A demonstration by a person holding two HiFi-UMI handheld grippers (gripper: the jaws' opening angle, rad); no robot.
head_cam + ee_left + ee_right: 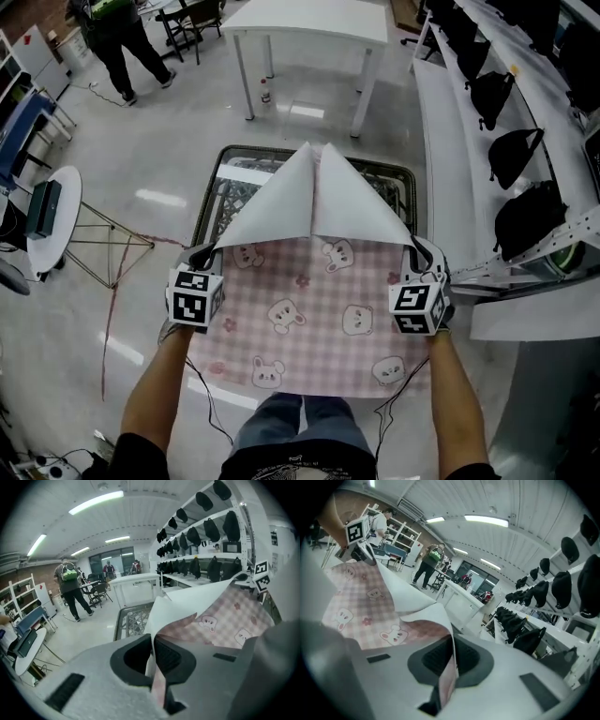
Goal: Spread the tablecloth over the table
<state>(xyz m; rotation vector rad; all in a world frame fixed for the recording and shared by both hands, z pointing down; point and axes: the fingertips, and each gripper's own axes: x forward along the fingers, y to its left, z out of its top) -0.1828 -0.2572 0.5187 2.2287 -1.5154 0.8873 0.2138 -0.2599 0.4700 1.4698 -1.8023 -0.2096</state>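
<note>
The tablecloth (309, 319) is pink with a fine check pattern, printed with white cartoon bears and small pink flowers. Its back side is plain white. The two far corners are folded over toward the middle, so they show as two white triangles that meet in a point above the dark lattice crate (217, 187). The printed part is stretched between the two grippers, on the person's side of the crate and above the floor. The near edge hangs in front of the person's legs.

The left gripper (153, 658) has its jaws closed together on the left edge of the cloth; the thin sheet stands pinched between the dark pads. The right gripper (452, 660) is closed in the same way on the right edge, and a pink strip of cloth comes out below its pads.

The crate stands on the floor, and the white triangles cover its middle. Only its rim and parts of its lattice walls show, so I cannot tell what is in it. To the right of the crate, black bags (516, 155) sit on long white shelves. Beyond the crate stands a white table (309, 23).
</note>
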